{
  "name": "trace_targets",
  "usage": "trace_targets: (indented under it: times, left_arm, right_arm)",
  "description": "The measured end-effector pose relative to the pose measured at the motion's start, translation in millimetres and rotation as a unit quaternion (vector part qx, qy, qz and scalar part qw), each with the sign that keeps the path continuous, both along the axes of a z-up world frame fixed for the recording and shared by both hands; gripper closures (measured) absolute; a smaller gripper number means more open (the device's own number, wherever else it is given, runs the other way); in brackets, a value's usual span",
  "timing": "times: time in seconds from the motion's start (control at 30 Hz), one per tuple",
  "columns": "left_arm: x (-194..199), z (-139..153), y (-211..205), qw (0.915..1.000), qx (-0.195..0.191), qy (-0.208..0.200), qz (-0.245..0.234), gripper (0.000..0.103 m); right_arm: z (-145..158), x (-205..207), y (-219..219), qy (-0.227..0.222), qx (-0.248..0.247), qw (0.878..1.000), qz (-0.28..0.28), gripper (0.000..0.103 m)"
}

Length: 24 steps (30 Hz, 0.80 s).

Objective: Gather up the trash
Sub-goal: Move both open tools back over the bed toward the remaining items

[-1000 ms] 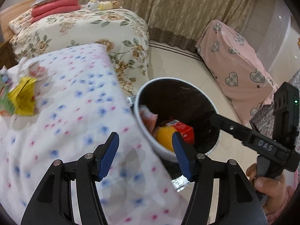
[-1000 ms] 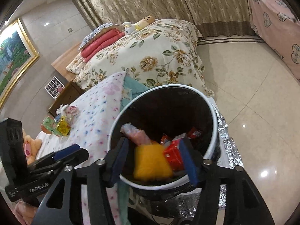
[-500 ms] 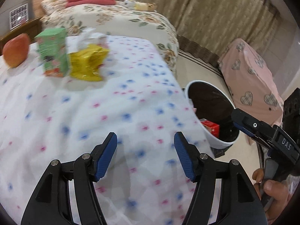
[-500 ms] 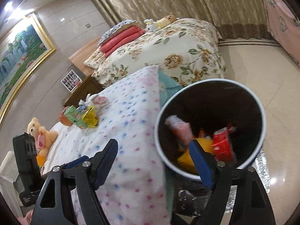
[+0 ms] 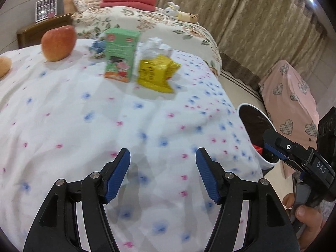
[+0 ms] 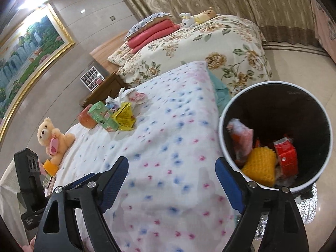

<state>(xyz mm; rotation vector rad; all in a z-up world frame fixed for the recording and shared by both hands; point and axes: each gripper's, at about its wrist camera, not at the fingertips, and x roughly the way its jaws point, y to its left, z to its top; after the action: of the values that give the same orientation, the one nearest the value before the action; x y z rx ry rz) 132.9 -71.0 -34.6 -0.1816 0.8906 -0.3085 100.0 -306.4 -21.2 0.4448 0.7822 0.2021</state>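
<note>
A: What do the tools look like?
B: The left gripper [image 5: 162, 175] and right gripper [image 6: 171, 178] match: black skeletal frames, ribbed blue pads [image 5: 117, 175], silver screws [image 5: 95, 175].
A: Markings?
B: White "DAS" lettering on the right one's side.

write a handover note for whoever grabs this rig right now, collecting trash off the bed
Left hand-held gripper: open, empty, over the white dotted bedspread.
Right hand-held gripper: jaws opening, nothing between them, beside the bin.
Done: the white-rimmed black bin on the floor by the bed already holds a yellow knitted piece, a red packet and a pinkish wrapper.
Left: green carton, crumpled yellow wrapper, white crumpled paper and a small blue-white scrap behind them. The red apple looks like no trash.
</note>
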Motion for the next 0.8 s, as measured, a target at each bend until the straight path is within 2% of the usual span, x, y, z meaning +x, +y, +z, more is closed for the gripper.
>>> trace_targets:
  times: [0.37,0.63,0.8]
  left_arm:
    - [10.7,-4.5,38.5,0.9993,0.0,0.003,0.037,0.037]
    - [46.2,-3.0,46.8,0.9989,0.009,-0.001,0.047,0.036]
    - [77.7,0.9,48.3,0.9985,0.02,-0.011,0.05,0.031]
  right_arm:
    - [-4.3,19.2,31.0,0.002,0.005,1.0,0.024,0.017]
    - [-7.7,31.5,39.8,0.004,0.009,0.999,0.03,0.017]
    - [-11.5,39.9,40.7,0.007,0.02,0.999,0.029,0.017]
